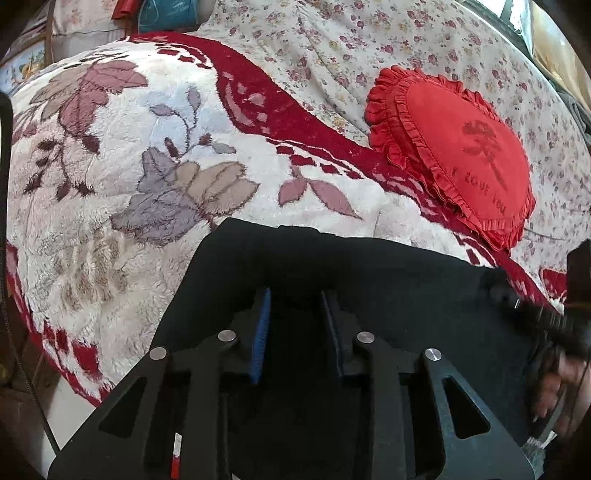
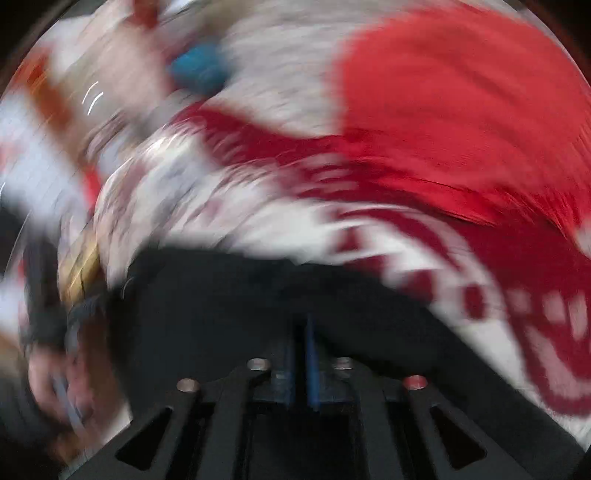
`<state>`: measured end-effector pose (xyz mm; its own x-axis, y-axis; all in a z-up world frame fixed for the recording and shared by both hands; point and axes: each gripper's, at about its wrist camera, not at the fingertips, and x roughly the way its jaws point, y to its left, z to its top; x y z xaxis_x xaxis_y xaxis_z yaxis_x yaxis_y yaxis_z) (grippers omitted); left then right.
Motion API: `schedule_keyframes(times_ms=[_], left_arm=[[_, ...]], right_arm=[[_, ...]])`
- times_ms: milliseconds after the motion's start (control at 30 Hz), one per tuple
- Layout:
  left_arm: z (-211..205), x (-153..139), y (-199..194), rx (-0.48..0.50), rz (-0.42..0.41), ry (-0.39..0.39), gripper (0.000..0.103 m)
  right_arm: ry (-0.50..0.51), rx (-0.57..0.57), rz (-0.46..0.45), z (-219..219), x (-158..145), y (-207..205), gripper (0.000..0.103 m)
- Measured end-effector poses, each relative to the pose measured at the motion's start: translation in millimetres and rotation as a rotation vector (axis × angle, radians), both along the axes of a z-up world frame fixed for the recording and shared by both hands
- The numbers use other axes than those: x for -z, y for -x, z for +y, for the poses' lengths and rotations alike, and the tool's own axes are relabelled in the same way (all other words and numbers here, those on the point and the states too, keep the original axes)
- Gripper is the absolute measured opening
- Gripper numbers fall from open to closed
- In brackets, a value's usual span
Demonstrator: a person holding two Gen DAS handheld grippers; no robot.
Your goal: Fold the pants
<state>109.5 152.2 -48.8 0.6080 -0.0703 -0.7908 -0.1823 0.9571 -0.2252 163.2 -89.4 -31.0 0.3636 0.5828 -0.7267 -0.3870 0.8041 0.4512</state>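
Note:
The black pants (image 1: 388, 273) lie flat on a plush white and red floral blanket (image 1: 147, 177) on the bed. My left gripper (image 1: 295, 295) is open and hovers just over the pants, its blue-padded fingers (image 1: 261, 325) apart with nothing between them. The other gripper and hand show blurred at the right edge (image 1: 546, 332). The right wrist view is heavily motion-blurred. In it, my right gripper (image 2: 301, 332) has its jaws nearly together over the pants (image 2: 221, 302); whether cloth is pinched between them cannot be made out.
A red heart-shaped frilled cushion (image 1: 461, 147) lies on the bed beyond the pants, on the right. A floral sheet (image 1: 332, 44) covers the far side. The bed's near-left edge (image 1: 66, 369) drops to the floor. A teal object (image 1: 170, 14) sits at the back.

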Motion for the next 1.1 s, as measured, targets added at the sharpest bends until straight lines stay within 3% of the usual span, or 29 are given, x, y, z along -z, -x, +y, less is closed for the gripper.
schedule_keyframes(times_ms=[67,167,267,333,400,467,500,567,667,700,733,767,800,867,933,1000,1067,1100], left_arm=[[-0.9,1.3,-1.1,-0.007,-0.004,-0.008,0.027],[-0.7,-1.0,1.7,-0.01,-0.011,-0.01,0.027],[-10.1,-16.9,18.7,-0.027,-0.052,-0.033,0.027],[-24.5,-27.5,36.4,0.002,-0.117,-0.065,0.027],[-43.0,-29.4,50.6,0.063,-0.148,-0.096,0.028],[-50.1,-12.1,49.7,0.089,-0.084,-0.102,0.028],[-46.8,0.6,46.6,0.077,-0.038,-0.084,0.028],[-40.0,4.9,47.8,0.073,-0.072,-0.048,0.03],[-39.4,3.3,45.9,0.075,-0.059,-0.046,0.03],[-39.9,2.9,45.2,0.074,-0.055,-0.049,0.03],[-39.9,2.8,44.2,0.069,-0.051,-0.046,0.03],[-39.7,3.0,42.5,0.064,-0.049,-0.04,0.03],[-39.8,3.2,41.7,0.061,-0.049,-0.033,0.03],[-40.0,3.6,42.3,0.058,-0.048,-0.025,0.03],[-39.5,4.4,43.6,0.056,-0.049,-0.018,0.03],[-37.7,4.5,43.5,0.05,-0.046,0.0,0.031],[-36.1,4.4,43.3,0.053,-0.047,0.027,0.035],[-36.0,4.3,44.0,0.056,-0.048,0.035,0.038]], right_arm=[[-0.125,0.156,0.061,-37.4,6.2,-11.5,0.0],[-0.03,0.251,0.001,-54.1,-6.9,1.8,0.004],[-0.224,0.14,0.003,-62.4,-22.2,27.2,0.004],[-0.264,-0.013,0.004,-50.9,-27.7,48.8,0.004],[-0.174,-0.135,0.048,-39.8,-18.1,68.0,0.004],[-0.081,-0.128,0.081,-47.8,-4.5,74.5,0.004],[-0.062,-0.067,0.107,-67.8,4.3,75.9,0.004],[-0.142,0.051,0.143,-111.8,8.1,75.8,0.002],[-0.221,0.322,0.119,-208.7,0.4,90.1,0.002],[-0.242,0.465,0.111,-249.5,-0.7,101.4,0.0],[-0.281,0.529,0.112,-273.8,0.3,109.0,0.0],[-0.386,0.59,0.118,-302.4,3.5,121.2,0.0],[-0.405,0.676,0.114,-325.2,2.5,137.0,0.007],[-0.307,0.724,0.069,-335.4,-8.9,153.5,0.008],[-0.383,0.661,0.017,-330.3,-22.0,169.3,0.008],[-0.441,0.518,-0.036,-302.9,-34.3,179.2,0.008],[-0.451,0.396,-0.055,-277.8,-40.4,186.9,0.008],[-0.404,0.357,-0.05,-262.5,-42.3,188.8,0.008]])
